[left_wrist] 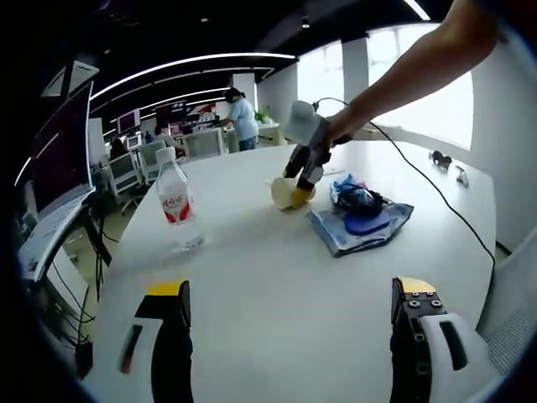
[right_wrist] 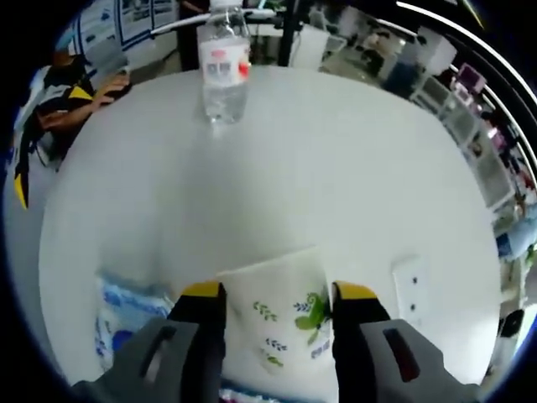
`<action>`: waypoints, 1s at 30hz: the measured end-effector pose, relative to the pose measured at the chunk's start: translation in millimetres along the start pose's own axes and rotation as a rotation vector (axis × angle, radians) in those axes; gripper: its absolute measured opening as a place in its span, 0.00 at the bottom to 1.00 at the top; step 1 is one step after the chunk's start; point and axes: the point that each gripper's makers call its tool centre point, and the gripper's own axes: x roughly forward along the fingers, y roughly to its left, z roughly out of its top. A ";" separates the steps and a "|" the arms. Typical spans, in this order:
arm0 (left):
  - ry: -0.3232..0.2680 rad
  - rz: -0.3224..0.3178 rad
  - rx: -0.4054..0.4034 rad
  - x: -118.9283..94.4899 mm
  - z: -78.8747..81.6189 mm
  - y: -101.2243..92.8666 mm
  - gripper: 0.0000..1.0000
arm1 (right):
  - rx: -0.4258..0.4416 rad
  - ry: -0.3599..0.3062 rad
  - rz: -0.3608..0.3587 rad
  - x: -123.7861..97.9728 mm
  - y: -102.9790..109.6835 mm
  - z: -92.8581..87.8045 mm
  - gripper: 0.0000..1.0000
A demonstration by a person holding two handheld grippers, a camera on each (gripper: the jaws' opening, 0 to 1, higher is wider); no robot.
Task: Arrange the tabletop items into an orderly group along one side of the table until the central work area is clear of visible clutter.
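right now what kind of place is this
Most likely an open-plan office: a large white table stands among rows of desks with office chairs and a big monitor, under strip ceiling lights, with a person at a far desk.

On the white table (left_wrist: 277, 277), the right gripper (left_wrist: 300, 186) clasps a paper cup (left_wrist: 285, 193), water bottle (left_wrist: 176, 206) at nine o'clock, blue packet (left_wrist: 361, 222) at three.

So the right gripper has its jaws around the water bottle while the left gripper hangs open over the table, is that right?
Not quite. The right gripper has its jaws around the paper cup with the leaf print, as the right gripper view shows. The water bottle stands apart, farther across the table. The rest holds: the left gripper hangs open over the table.
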 end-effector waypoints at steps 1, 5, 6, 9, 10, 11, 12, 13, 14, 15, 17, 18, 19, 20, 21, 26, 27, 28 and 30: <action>0.004 0.001 -0.001 -0.2 -1.0 0.3 1.00 | -0.002 0.002 0.004 0.1 0.7 -0.2 0.45; 0.006 0.001 0.000 -0.5 -3.1 0.9 1.00 | -0.007 0.006 0.003 1.0 -0.3 -0.1 0.45; 0.005 0.001 -0.003 -0.5 -3.2 0.7 1.00 | -0.009 0.008 0.003 1.2 -0.6 -0.1 0.44; 0.008 0.002 -0.004 -0.6 -4.2 0.6 1.00 | -0.021 0.018 0.006 1.3 -0.9 -1.0 0.44; 0.008 0.001 -0.005 -0.4 -4.2 0.3 1.00 | -0.023 0.020 0.006 1.3 -1.2 -1.0 0.43; 0.006 0.000 -0.005 -0.4 -4.0 0.2 1.00 | -0.022 0.019 0.007 1.3 -0.9 -0.2 0.43; 0.006 -0.001 -0.005 -0.1 -3.8 -0.3 1.00 | -0.021 0.020 0.009 1.2 -0.9 0.5 0.42; 0.008 -0.002 -0.005 0.0 -4.0 -0.5 1.00 | -0.021 0.019 0.009 1.1 -1.2 0.9 0.42; 0.006 -0.002 -0.005 0.3 -3.4 -0.6 1.00 | -0.022 0.017 0.008 1.0 -1.9 1.5 0.41; 0.005 -0.002 -0.006 0.4 -3.0 -0.8 1.00 | -0.022 0.019 0.006 0.7 -2.3 1.7 0.41; 0.004 -0.003 -0.004 0.7 -2.6 -0.8 1.00 | -0.024 0.022 0.004 1.0 -3.1 1.2 0.41; 0.003 -0.001 -0.006 0.8 -2.1 -0.4 1.00 | -0.024 0.023 0.007 1.1 -3.1 0.9 0.40; 0.002 -0.001 -0.009 0.8 -2.0 -0.2 1.00 | -0.021 0.024 0.007 1.2 -3.1 0.7 0.40; 0.001 -0.001 -0.010 0.8 -1.7 -0.2 1.00 | -0.021 0.026 0.006 1.1 -3.2 0.4 0.40; 0.001 -0.001 -0.009 0.8 -1.5 -0.2 1.00 | -0.022 0.026 0.004 0.7 -3.3 0.5 0.40; -0.001 0.001 -0.008 0.2 -0.1 0.6 1.00 | -0.017 0.029 0.007 -0.2 -3.2 -0.4 0.40; -0.001 0.002 -0.003 0.0 0.7 0.7 1.00 | -0.015 0.028 0.006 -0.4 -3.4 -0.5 0.40; -0.003 0.000 0.003 -0.5 3.1 -0.3 1.00 | -0.014 0.029 0.006 -0.8 -3.5 -0.8 0.39; -0.013 -0.002 0.003 -0.6 7.0 -0.9 1.00 | -0.010 0.029 0.006 -2.1 -3.0 -1.0 0.39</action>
